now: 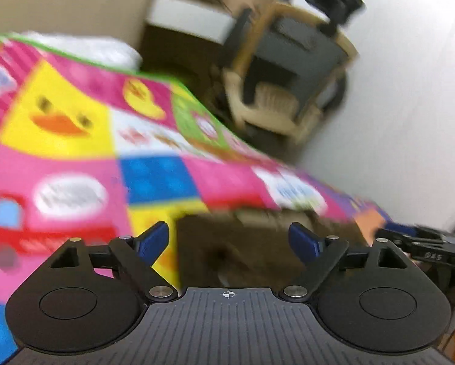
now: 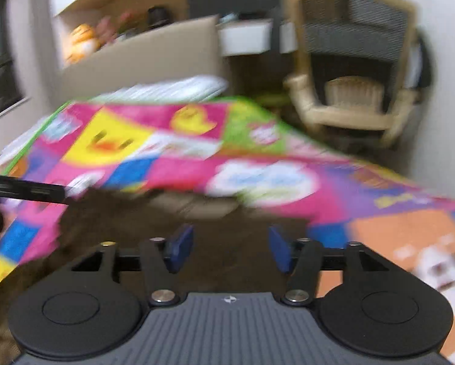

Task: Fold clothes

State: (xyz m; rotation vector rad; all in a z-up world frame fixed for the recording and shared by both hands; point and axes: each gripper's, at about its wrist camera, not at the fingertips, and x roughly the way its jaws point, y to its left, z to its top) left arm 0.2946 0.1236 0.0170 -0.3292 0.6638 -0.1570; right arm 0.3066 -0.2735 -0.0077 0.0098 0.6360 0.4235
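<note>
Nearest, left gripper [image 1: 229, 237]: blue fingers [image 1: 154, 240] spread wide, nothing between them. Same for right gripper [image 2: 231, 248]: wide apart, empty. Both poised over the brown garment [image 2: 111, 213], lying rumpled at the near edge of the play mat [image 1: 154, 179].

Likely trouble: pinching only a tuft of the soft brown pile, or one layer where two are needed, so a lopsided fold; catching the mat along with the cloth; knocking the grippers together, close as they are.

Hard to make out: heavy motion blur throughout; garment's outline, sleeves and hems unreadable, lower part cut off behind the gripper bodies. Pale patch [image 2: 203, 203] at its far edge, perhaps lining, uncertain. Beyond the mat's far edge, something white [image 2: 172, 88], a cardboard box [image 2: 142, 57] and a beige chair [image 2: 352, 97], all smeared.
</note>
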